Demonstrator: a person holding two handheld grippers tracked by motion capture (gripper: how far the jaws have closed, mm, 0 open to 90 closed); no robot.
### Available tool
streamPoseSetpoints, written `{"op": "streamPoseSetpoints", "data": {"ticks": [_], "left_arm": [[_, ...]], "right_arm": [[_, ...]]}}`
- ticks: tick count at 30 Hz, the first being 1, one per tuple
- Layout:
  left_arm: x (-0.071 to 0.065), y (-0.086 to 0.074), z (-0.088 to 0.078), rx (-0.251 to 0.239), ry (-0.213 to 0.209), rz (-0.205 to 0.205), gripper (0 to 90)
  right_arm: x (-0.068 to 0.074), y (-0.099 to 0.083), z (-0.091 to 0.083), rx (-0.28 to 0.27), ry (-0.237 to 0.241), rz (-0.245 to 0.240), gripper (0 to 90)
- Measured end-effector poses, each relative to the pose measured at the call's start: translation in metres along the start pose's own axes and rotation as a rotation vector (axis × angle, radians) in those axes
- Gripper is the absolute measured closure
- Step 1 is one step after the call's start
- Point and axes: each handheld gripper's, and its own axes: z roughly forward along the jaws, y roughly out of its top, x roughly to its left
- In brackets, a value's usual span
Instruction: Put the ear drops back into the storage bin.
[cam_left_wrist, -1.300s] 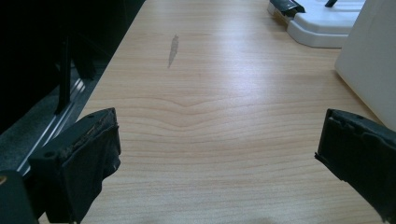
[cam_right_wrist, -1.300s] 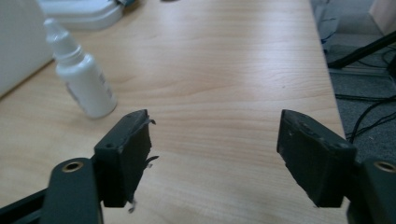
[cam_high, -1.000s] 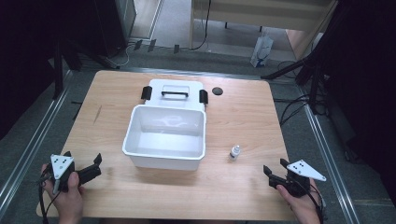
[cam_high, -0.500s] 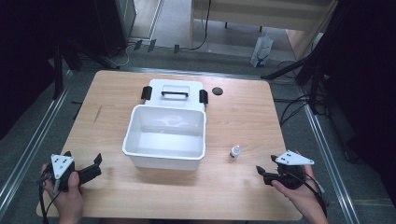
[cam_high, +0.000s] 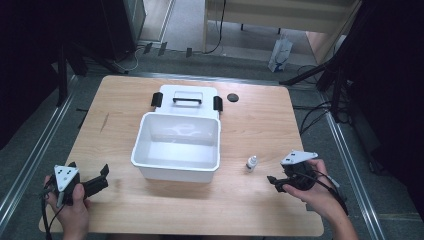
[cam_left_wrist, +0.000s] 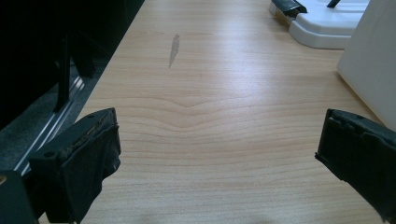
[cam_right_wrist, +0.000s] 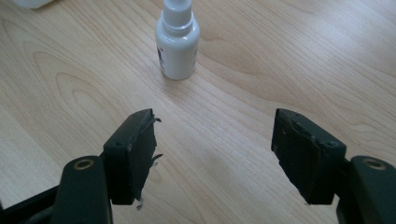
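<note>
table (cam_high: 260, 125): light wood, scuff mark (cam_left_wrist: 174, 48) toward 10 o'clock
bin (cam_high: 177, 146): white, open, at centre; nothing visible inside
lid (cam_high: 187, 99): white, black handle and side clips, lying flat at 12 o'clock, touching bin's far wall
bottle (cam_high: 251, 163): small, white, upright, at 4 o'clock just beside bin, apart from it
black disc (cam_high: 232, 97): at 1 o'clock, near lid
left gripper (cam_high: 102, 177): at 8 o'clock, jaws wide, gripping nothing, pointing toward bin
right gripper (cam_high: 274, 183): at 4 o'clock, jaws wide, nothing between them, aimed at bottle (cam_right_wrist: 177, 39), near but not touching
</note>
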Motion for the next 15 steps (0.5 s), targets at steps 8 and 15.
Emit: {"op": "streamPoseSetpoints", "data": {"ticks": [8,15], "left_arm": [[0.0,0.0,0.0,0.003,0.002,0.001,0.2],[0.0,0.0,0.001,0.003,0.003,0.0,0.2]], "right_arm": [[-0.007,0.015,0.002,0.096,0.02,-0.025,32.1],[-0.003,0.031,0.008,0.174,0.03,-0.054,37.5]]}}
